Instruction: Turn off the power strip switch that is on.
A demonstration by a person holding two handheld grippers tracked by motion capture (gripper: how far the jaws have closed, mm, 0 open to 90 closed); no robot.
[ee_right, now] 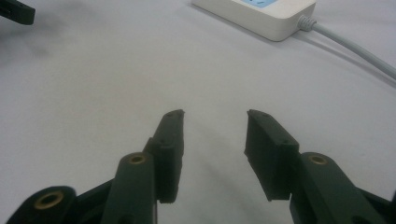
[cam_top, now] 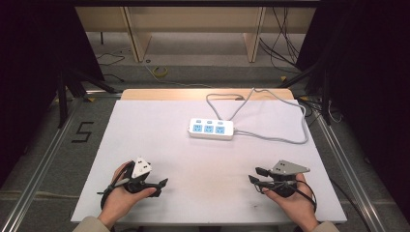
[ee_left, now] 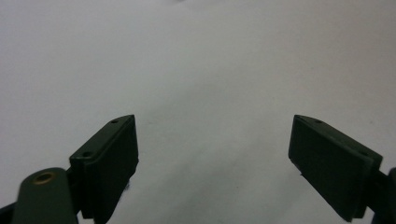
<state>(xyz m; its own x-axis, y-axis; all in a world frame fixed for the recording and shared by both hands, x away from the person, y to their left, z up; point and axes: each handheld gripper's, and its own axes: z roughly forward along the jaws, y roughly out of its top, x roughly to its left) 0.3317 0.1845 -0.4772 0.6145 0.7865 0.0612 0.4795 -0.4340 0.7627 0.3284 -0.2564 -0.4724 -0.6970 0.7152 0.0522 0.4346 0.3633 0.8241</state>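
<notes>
A white power strip (cam_top: 211, 128) with blue sockets lies flat at the middle of the white table (cam_top: 159, 145); its end also shows at the top of the right gripper view (ee_right: 261, 14). A person's left hand holds my left gripper (cam_top: 162, 183) near the front left, pointing right. In its own view the left gripper (ee_left: 212, 119) stands wide open over bare table. My right gripper (cam_top: 256, 175) sits at the front right, pointing left. Its jaws (ee_right: 215, 113) are open with nothing between them, well short of the strip.
The strip's grey cable (cam_top: 290, 140) runs right, loops back along the table's far edge and shows in the right gripper view (ee_right: 345, 44). A jaw of the left gripper (ee_right: 16, 11) shows at that view's top left. Metal rails and floor cables surround the table.
</notes>
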